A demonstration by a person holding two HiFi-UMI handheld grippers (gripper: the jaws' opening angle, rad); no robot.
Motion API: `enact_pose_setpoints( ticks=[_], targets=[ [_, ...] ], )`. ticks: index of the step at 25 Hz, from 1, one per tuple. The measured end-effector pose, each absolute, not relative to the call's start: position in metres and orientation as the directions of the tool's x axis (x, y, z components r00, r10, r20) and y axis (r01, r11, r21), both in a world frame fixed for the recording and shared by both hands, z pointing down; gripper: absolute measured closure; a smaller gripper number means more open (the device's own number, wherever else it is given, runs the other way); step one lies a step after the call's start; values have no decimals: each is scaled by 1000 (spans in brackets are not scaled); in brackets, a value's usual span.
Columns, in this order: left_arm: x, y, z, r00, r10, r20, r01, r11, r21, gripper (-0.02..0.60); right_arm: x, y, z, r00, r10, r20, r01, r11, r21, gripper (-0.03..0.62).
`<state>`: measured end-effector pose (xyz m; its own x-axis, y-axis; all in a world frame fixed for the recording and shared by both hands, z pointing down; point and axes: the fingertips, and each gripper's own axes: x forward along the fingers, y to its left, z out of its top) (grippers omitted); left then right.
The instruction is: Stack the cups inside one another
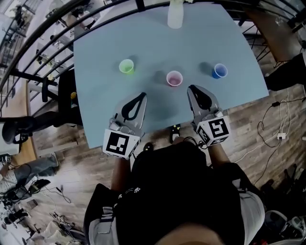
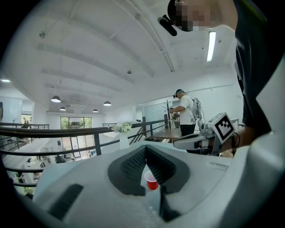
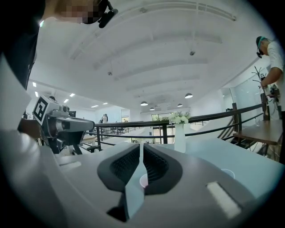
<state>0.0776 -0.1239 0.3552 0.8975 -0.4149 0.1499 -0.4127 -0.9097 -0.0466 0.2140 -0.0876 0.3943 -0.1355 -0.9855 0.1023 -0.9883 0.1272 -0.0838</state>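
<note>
Three small cups stand upright and apart in a row on the pale blue table (image 1: 100, 110): a green cup (image 1: 126, 66) on the left, a pink cup (image 1: 174, 78) in the middle and a blue cup (image 1: 219, 71) on the right. My left gripper (image 1: 142, 95) hovers near the table's front edge, short of the pink cup and to its left, shut and empty. The pink cup (image 2: 151, 181) shows beyond its jaws. My right gripper (image 1: 191, 88) is close to the pink cup's right, its jaws all but together with only a thin slit, holding nothing. The pink cup (image 3: 143, 180) peeks through that slit.
A white vase (image 1: 175, 14) with flowers stands at the table's far edge. A dark railing (image 1: 43, 52) curves behind and to the left of the table. A black chair (image 1: 62, 103) is at the table's left side. Cables (image 1: 282, 129) lie on the wooden floor at the right.
</note>
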Motion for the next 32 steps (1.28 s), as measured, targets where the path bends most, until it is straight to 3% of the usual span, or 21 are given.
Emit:
enact_pose_setpoints(
  ticks=[12,32],
  targets=[
    [84,-142,365,834,-523,176,-525,-850,-38,589,230,-122,437,-238,-955,179,-970,223,-97,502],
    [62,-166,381,731,-644,224,-656,-754,-27,589,222,-171,512,-307,-892,331,-948,316,-27,275]
  ],
)
